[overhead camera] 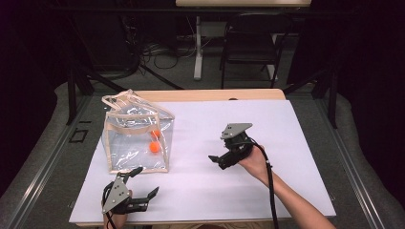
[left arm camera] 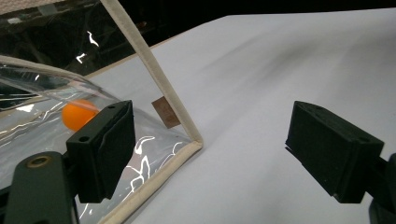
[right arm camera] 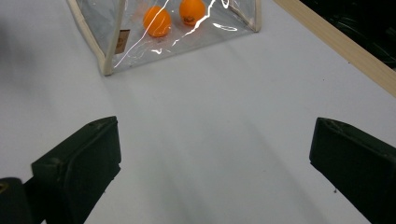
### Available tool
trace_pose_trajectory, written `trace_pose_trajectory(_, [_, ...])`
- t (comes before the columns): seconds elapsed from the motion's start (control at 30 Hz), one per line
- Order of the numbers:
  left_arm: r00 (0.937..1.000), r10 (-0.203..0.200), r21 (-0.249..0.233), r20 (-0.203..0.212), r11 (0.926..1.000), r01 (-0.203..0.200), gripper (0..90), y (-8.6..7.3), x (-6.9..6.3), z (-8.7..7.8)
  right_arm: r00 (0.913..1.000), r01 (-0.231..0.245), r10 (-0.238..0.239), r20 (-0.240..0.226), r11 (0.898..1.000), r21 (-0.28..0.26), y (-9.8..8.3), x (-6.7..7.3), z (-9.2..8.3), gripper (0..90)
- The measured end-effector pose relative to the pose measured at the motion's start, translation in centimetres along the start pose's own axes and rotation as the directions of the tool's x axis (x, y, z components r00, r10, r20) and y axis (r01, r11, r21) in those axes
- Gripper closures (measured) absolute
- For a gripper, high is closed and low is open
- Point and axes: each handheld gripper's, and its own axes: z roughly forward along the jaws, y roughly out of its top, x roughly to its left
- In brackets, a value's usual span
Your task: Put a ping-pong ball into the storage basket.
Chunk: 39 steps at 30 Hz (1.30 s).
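Note:
A clear plastic bag (overhead camera: 138, 136) with beige trim stands upright on the left of the white table (overhead camera: 286, 143). Two orange balls (overhead camera: 154, 147) lie inside it. My left gripper (overhead camera: 146, 181) is open at the bag's near right corner, one jaw touching or nearly touching the clear wall. In the left gripper view that jaw overlaps the bag (left arm camera: 159, 79), and one orange ball (left arm camera: 77, 114) shows behind it. My right gripper (overhead camera: 217, 161) is open over the middle of the table and points toward the bag (right arm camera: 196, 35). Both orange balls (right arm camera: 157, 21) appear beyond its empty jaws.
The table's wooden far edge (overhead camera: 215, 94) runs behind the white sheet. A black chair (overhead camera: 250, 45) and a white table leg (overhead camera: 197, 47) stand on the floor beyond. Bare white surface lies between and to the right of the grippers.

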Motion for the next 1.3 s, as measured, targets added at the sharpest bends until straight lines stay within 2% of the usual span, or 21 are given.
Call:
trace_pose_trajectory(0.73, [1.0000,0.004,-0.001,-0.003,1.0000,-0.004,15.7,0.0,0.0,0.0,0.9994,-0.014,0.015,0.031,1.000,-0.023,-3.6,1.3,-2.6,1.5])
trace_pose_trajectory(0.97, [1.0000,0.004,-0.001,-0.004,1.0000,-0.004,15.7,0.0,0.0,0.0,0.9978,-0.037,0.038,0.054,0.999,-0.022,-5.2,1.3,-3.7,1.6])
trace_pose_trajectory(1.3, [1.0000,0.003,0.001,-0.004,1.0000,-0.003,15.7,0.0,0.0,0.0,0.9940,-0.069,0.073,0.081,0.996,-0.050,-7.8,1.6,-5.2,1.7])
